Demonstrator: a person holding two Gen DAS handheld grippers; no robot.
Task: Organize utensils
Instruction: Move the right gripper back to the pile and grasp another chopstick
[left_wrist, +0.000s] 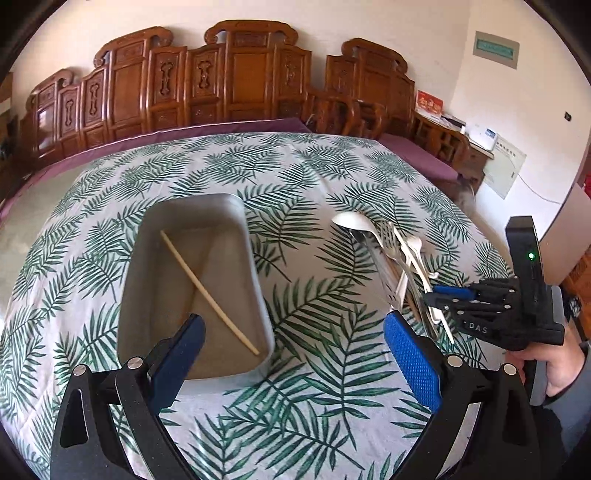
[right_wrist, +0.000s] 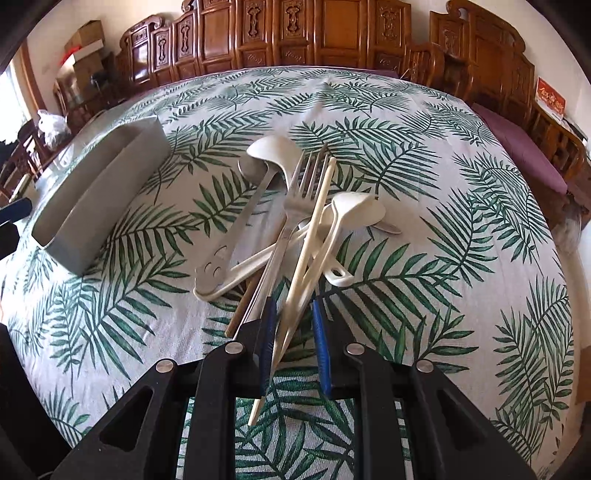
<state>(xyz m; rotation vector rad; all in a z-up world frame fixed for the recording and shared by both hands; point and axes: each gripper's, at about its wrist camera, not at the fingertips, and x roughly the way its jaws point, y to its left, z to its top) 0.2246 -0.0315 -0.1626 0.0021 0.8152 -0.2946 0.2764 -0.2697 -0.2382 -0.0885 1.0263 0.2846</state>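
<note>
A grey rectangular bin (left_wrist: 255, 258) sits on the leaf-print tablecloth with one wooden chopstick (left_wrist: 208, 293) lying in it. My left gripper (left_wrist: 295, 343) is open and empty, just in front of the bin. A pile of utensils (right_wrist: 291, 221) lies to the right: a metal fork (right_wrist: 306, 177), a steel spoon (right_wrist: 236, 229), white plastic spoons (right_wrist: 354, 210) and a cream chopstick (right_wrist: 306, 258). My right gripper (right_wrist: 291, 317) hovers at the pile's near end, jaws narrowly apart around the chopstick's lower part. The bin also shows in the right wrist view (right_wrist: 103, 195).
The tablecloth (left_wrist: 314, 177) covers a large table. Carved wooden chairs and panels (left_wrist: 240, 74) line the far side. A purple cushion (right_wrist: 517, 147) lies at the right. The right gripper's body and the hand holding it (left_wrist: 517, 306) are at the right.
</note>
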